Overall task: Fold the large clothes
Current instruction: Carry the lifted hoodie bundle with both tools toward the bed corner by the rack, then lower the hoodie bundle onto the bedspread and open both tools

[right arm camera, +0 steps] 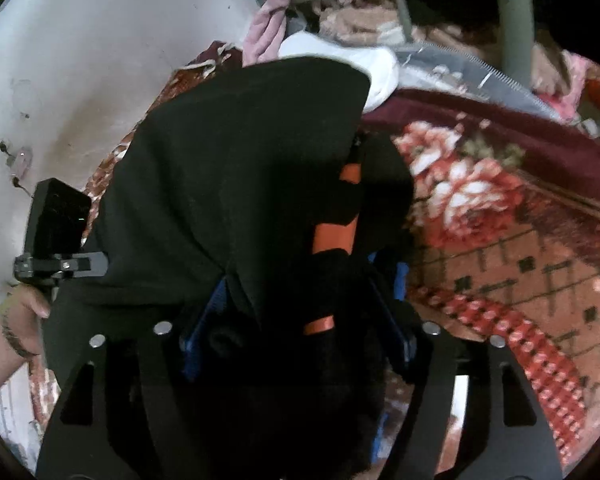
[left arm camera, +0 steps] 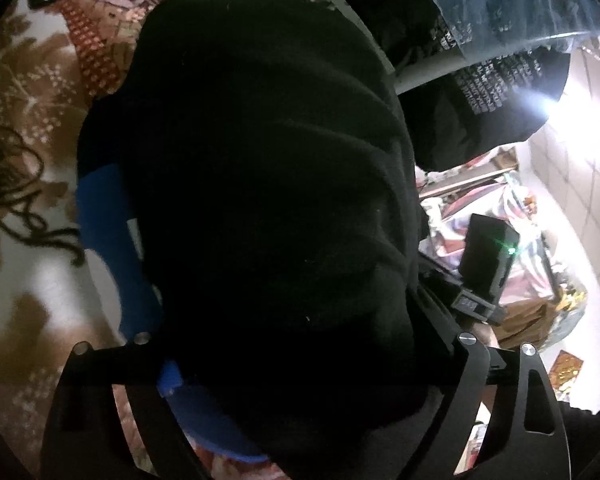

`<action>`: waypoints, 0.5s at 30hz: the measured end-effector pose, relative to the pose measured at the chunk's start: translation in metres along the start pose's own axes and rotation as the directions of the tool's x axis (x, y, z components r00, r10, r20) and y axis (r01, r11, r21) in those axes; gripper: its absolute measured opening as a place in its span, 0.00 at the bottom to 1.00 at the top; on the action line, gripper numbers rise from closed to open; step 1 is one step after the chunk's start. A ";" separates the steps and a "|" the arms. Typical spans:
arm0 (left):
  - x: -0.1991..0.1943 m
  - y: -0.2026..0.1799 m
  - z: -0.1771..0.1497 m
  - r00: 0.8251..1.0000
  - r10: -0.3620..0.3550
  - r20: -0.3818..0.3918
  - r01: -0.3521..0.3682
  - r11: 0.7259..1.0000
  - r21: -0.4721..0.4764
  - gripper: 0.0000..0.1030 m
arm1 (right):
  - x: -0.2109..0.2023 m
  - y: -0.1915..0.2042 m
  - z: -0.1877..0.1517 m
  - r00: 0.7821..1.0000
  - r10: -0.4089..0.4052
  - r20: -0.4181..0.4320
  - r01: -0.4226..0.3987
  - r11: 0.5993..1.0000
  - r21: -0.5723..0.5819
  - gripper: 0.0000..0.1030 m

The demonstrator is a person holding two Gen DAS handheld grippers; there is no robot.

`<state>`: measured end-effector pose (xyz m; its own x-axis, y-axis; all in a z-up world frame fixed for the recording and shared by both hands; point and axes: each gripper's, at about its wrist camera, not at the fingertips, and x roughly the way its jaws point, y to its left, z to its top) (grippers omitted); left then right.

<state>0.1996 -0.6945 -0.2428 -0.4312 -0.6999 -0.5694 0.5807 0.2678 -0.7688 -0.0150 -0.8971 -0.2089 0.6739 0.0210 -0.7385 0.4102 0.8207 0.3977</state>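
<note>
A black garment (left arm camera: 260,200) is filling the middle of the left wrist frame, draping over the left gripper (left arm camera: 268,360), whose blue fingers (left arm camera: 112,240) are standing spread at the left. At upper right, dark cloth (left arm camera: 496,84) is showing white lettering too blurred to read. In the right wrist frame the garment, with orange stripes (right arm camera: 334,236), is lying between the right gripper's (right arm camera: 300,320) parted blue fingers (right arm camera: 204,320) on a floral blanket (right arm camera: 500,220). A hand (right arm camera: 16,320) is showing at lower left.

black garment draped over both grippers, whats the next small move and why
Probably draw both grippers back out from under the black garment. The right gripper has its blue fingers spread with cloth lying loose between them, not pinched, and the cloth already rests on the floral blanket. The left gripper is also buried in it.
</note>
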 end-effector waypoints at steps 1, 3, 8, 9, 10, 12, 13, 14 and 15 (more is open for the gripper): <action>-0.007 -0.005 -0.001 1.000 0.030 -0.006 -0.030 1.000 0.004 0.87 | -0.006 0.001 0.000 1.000 -0.020 0.009 0.020 1.000 -0.003 0.84; -0.023 -0.011 -0.004 0.996 0.088 0.009 -0.088 0.996 0.032 0.94 | -0.014 -0.004 0.001 0.998 -0.054 0.026 0.054 0.998 0.013 0.90; -0.078 -0.032 -0.022 0.944 0.312 0.103 -0.327 0.925 0.195 0.95 | -0.045 0.006 -0.001 0.990 -0.140 0.034 0.138 0.989 0.055 0.94; -0.091 -0.039 -0.028 0.932 0.338 0.129 -0.360 0.906 0.225 0.95 | -0.052 0.011 0.000 0.989 -0.145 0.040 0.142 0.988 0.066 0.95; -0.099 -0.047 -0.029 0.925 0.351 0.149 -0.378 0.895 0.236 0.95 | -0.058 0.015 0.002 0.988 -0.147 0.045 0.143 0.987 0.076 0.95; -0.116 -0.056 -0.037 0.914 0.360 0.184 -0.397 0.886 0.239 0.95 | -0.078 0.033 0.006 0.983 -0.177 0.055 0.171 0.981 0.094 0.95; -0.122 -0.066 -0.039 0.915 0.351 0.200 -0.392 0.890 0.234 0.95 | -0.087 0.044 0.008 0.980 -0.188 0.057 0.183 0.979 0.092 0.95; -0.125 -0.076 -0.041 0.915 0.343 0.212 -0.388 0.891 0.234 0.95 | -0.093 0.052 0.011 0.977 -0.205 0.063 0.199 0.976 0.088 0.95; -0.125 -0.083 -0.042 0.913 0.343 0.220 -0.392 0.889 0.239 0.95 | -0.100 0.063 0.015 0.971 -0.228 0.075 0.221 0.971 0.085 0.95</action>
<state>0.1765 -0.6017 -0.1200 -0.0427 -0.6927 -0.7199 0.8500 0.3535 -0.3906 -0.0471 -0.8562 -0.1021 0.6068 -0.2093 -0.7668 0.5997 0.7537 0.2689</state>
